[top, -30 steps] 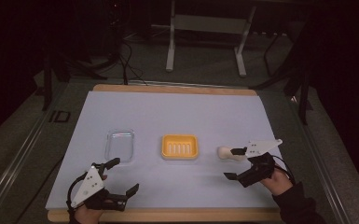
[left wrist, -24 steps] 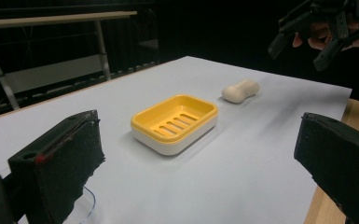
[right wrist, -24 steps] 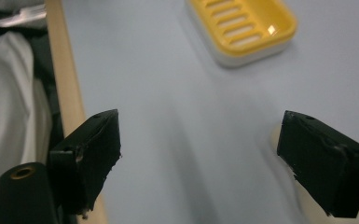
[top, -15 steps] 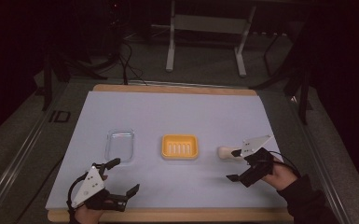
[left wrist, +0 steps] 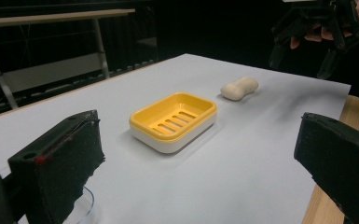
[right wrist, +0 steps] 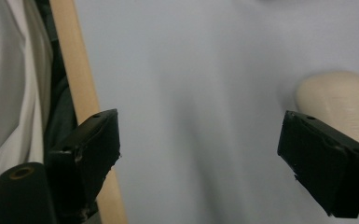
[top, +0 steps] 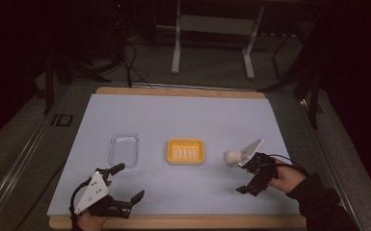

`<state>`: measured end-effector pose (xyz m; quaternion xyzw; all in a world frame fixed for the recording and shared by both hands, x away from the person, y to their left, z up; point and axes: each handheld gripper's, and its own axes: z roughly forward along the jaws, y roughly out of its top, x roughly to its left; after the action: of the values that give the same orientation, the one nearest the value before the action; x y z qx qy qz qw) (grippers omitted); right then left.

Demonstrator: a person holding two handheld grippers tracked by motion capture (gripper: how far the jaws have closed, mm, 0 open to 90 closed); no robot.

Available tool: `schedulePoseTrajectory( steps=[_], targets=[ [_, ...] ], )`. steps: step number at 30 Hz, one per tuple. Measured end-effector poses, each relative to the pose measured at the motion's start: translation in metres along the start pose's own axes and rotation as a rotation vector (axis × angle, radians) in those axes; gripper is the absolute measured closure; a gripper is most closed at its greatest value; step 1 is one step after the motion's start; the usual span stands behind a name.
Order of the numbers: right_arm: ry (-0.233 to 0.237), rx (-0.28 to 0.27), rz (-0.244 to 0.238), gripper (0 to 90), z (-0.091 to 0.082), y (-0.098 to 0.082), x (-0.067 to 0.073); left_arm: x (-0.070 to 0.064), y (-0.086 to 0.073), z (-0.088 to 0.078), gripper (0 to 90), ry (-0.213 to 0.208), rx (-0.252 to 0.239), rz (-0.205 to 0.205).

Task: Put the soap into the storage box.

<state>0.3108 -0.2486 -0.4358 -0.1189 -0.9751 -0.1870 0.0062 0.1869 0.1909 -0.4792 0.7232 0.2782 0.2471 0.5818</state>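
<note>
Soap dish, yellow, mid-table on the white sheet; clear lid well to its left. Soap bar just right of dish, beside right gripper, jaws wide, empty. Left gripper near front edge, jaws wide, empty.

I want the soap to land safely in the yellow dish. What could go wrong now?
1. The right gripper is open, but the soap sits off to one side of its jaws, so closing might nudge it away instead of catching it.
2. The soap looks rounded, so it may slip from the pads.
3. The yellow dish is not held and could slide if bumped.
</note>
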Motion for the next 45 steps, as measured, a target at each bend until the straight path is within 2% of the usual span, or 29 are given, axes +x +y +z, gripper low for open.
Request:
schedulePoseTrajectory(
  steps=[1, 3, 7, 12, 17, 21, 25, 27, 29, 32, 35, 38, 40, 41, 43, 45],
  targets=[
    [0.000, 0.000, 0.000, 12.8, 0.000, 0.000, 0.000, 0.000, 0.000, 0.000, 1.2, 0.000, 0.000, 0.000],
    [0.021, 0.036, -0.002, 12.8, 0.001, 0.002, 0.001, 0.000, 0.000, 0.000, 1.2, 0.000, 0.000, 0.000],
    [0.065, 0.130, -0.035, 12.7, 0.004, 0.005, 0.002, 0.000, 0.000, 0.000, 1.2, -0.001, 0.002, 0.001],
    [0.072, 0.201, -0.043, 14.0, 0.004, 0.007, 0.002, 0.000, 0.000, 0.000, 1.1, 0.000, 0.007, 0.006],
    [0.063, 0.244, -0.043, 13.4, 0.005, 0.010, 0.001, -0.001, 0.000, 0.001, 1.2, -0.003, 0.011, 0.010],
    [0.056, 0.257, -0.034, 12.9, 0.005, 0.012, -0.002, -0.001, 0.000, 0.001, 1.1, -0.002, 0.013, 0.009],
    [0.052, 0.303, -0.056, 12.9, 0.008, 0.013, -0.004, -0.001, -0.001, 0.001, 1.2, -0.004, 0.015, 0.007],
    [0.061, 0.329, -0.041, 13.1, 0.009, 0.013, -0.005, 0.000, 0.000, 0.001, 1.1, -0.004, 0.015, 0.006],
    [0.066, 0.343, -0.047, 13.0, 0.010, 0.013, -0.006, 0.000, 0.000, 0.001, 1.1, -0.003, 0.015, 0.005],
    [0.097, 0.376, -0.035, 12.6, 0.010, 0.012, -0.008, -0.001, -0.001, 0.002, 1.2, -0.006, 0.016, 0.005],
    [0.100, 0.415, -0.055, 13.1, 0.010, 0.011, -0.007, -0.001, -0.001, 0.002, 1.2, -0.007, 0.017, 0.007],
    [0.090, 0.418, -0.103, 13.4, 0.011, 0.010, -0.004, -0.001, -0.001, 0.002, 1.1, -0.006, 0.017, 0.008],
    [0.065, 0.408, -0.153, 13.7, 0.011, 0.008, -0.002, -0.001, -0.001, 0.002, 1.1, -0.007, 0.016, 0.007],
    [0.068, 0.407, -0.162, 13.7, 0.011, 0.008, -0.001, -0.001, -0.001, 0.002, 1.1, -0.007, 0.017, 0.008],
    [0.088, 0.384, -0.142, 13.7, 0.010, 0.009, -0.003, -0.001, -0.001, 0.002, 1.1, -0.008, 0.018, 0.008],
    [0.088, 0.366, -0.156, 13.8, 0.009, 0.009, -0.005, -0.001, -0.001, 0.002, 1.1, -0.008, 0.019, 0.008]
  ],
)
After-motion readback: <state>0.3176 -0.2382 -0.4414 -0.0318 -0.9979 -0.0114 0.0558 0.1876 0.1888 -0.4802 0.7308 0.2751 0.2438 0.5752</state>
